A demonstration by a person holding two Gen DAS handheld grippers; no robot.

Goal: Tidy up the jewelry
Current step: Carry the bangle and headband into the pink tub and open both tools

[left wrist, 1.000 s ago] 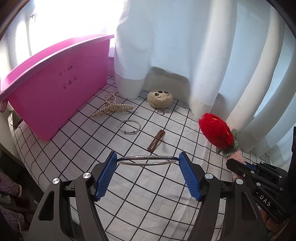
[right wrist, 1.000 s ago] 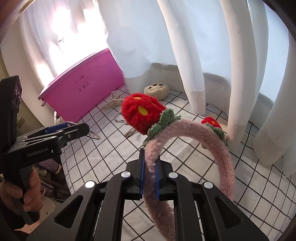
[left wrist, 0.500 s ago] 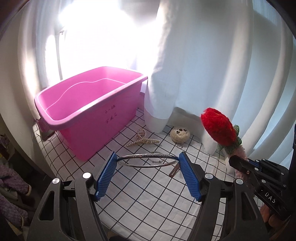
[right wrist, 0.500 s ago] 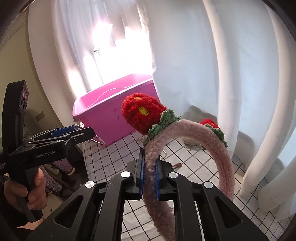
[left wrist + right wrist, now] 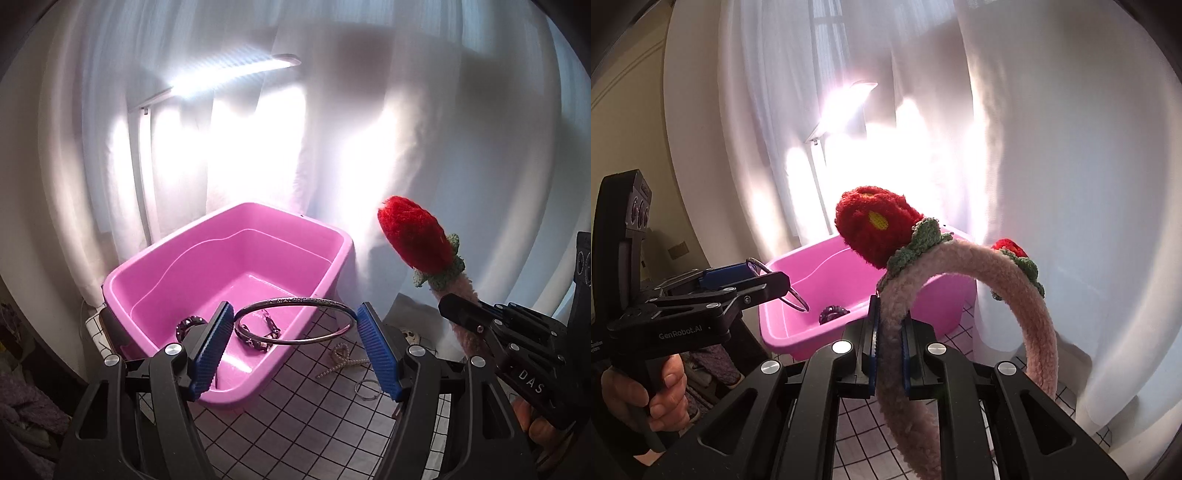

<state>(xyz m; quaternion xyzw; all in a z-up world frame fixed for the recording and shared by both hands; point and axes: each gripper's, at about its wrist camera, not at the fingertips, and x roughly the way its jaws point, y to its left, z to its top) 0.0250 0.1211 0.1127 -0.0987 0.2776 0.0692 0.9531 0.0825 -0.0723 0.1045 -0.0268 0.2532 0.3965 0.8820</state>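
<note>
Right gripper (image 5: 889,354) jaws clamp pink headband (image 5: 1030,295) before pink bin (image 5: 857,332).

Backlit white curtains (image 5: 461,147), lit lamp (image 5: 236,72)

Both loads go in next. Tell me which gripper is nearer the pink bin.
Left. The left gripper holds its bangle over the pink bin's near corner; the right gripper, clamping the headband, sits farther back.
</note>
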